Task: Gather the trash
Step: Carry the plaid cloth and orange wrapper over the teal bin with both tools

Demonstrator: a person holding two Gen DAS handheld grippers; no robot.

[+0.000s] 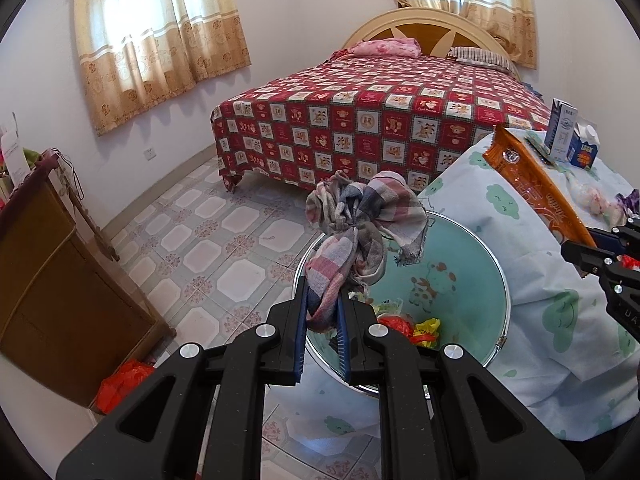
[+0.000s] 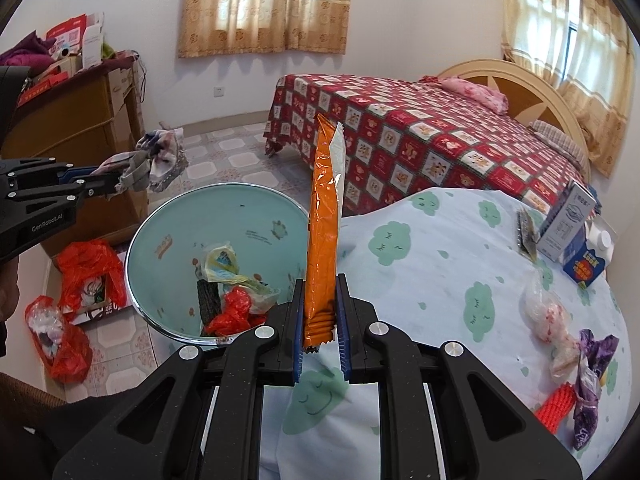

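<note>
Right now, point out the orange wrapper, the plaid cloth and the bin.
orange wrapper [image 2: 322,240]: right wrist view, middle of the packet above the jaws.
plaid cloth [image 1: 360,220]: left wrist view, bunched upper part of the fabric.
bin [image 2: 256,216]: right wrist view, bare teal inner wall at the far side.

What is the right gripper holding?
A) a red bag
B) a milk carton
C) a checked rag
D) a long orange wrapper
D: the right gripper is shut on the long orange wrapper, which stands up between its fingers, while the checked rag hangs in the left gripper over the bin.
</note>
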